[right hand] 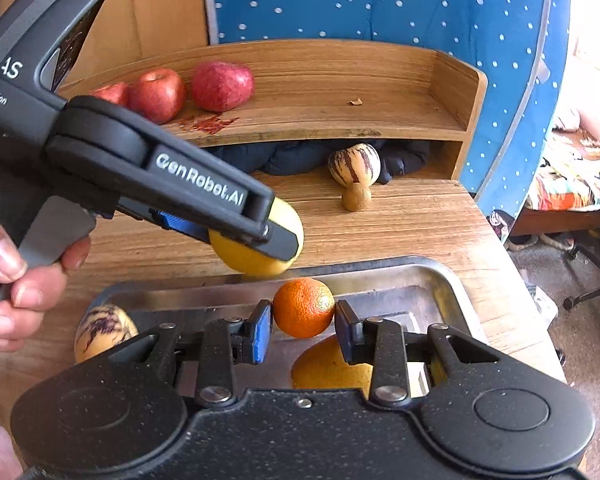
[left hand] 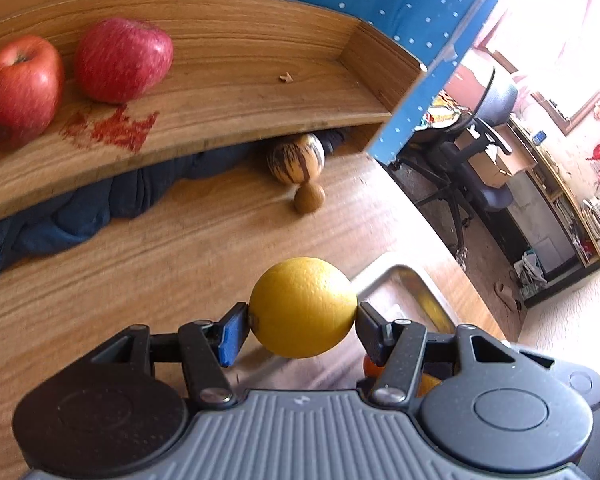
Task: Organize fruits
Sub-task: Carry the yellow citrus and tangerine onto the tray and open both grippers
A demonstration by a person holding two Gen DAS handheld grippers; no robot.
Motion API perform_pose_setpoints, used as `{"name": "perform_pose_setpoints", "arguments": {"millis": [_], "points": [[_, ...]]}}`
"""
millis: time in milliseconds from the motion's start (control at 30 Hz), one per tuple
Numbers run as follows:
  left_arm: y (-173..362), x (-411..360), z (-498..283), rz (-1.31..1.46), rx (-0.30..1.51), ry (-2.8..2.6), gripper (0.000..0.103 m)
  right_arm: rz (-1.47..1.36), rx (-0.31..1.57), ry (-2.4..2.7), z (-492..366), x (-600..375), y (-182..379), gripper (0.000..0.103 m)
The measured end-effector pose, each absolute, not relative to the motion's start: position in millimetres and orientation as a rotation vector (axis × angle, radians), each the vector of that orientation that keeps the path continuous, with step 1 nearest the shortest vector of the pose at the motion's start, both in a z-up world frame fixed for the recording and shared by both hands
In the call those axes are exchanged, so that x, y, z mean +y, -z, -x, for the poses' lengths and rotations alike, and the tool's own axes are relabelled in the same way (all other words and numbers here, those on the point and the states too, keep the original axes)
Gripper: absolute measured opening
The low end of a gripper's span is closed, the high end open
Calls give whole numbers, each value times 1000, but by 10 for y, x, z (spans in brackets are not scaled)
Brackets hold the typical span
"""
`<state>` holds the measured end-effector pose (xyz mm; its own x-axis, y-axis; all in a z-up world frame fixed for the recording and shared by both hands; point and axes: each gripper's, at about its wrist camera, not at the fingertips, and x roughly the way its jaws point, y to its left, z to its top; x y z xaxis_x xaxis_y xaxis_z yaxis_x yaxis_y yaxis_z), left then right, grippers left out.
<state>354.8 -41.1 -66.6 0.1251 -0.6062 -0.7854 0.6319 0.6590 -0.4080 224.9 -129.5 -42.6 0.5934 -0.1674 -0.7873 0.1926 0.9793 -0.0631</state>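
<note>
Bright daylight, window (left hand: 560, 12) glare blown out at right, strong fisheye bending, apples (left hand: 20, 88) perhaps motion-blurred

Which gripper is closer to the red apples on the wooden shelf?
Left. The left gripper, holding a yellow lemon, is out over the table toward the red apples. The right gripper holds a small orange back over the metal tray.

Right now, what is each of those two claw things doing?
Left gripper: shut on the yellow lemon.
Right gripper: shut on the orange.
</note>
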Motion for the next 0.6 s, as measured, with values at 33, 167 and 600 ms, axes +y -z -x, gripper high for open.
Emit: {"name": "perform_pose_setpoints", "arguments": {"millis": [33,167,600], "points": [[660,-387,-3519,-31,1131,906,62,-24,912,206,-2231,-1276,418,36],[651,-279,-3423,-36,1144,912,62,20,915,175,-2184,-1155,407,36],[748,-16,-3309,-30,1201,863,62,70,984,127,-2169,-874,568,36]]}}
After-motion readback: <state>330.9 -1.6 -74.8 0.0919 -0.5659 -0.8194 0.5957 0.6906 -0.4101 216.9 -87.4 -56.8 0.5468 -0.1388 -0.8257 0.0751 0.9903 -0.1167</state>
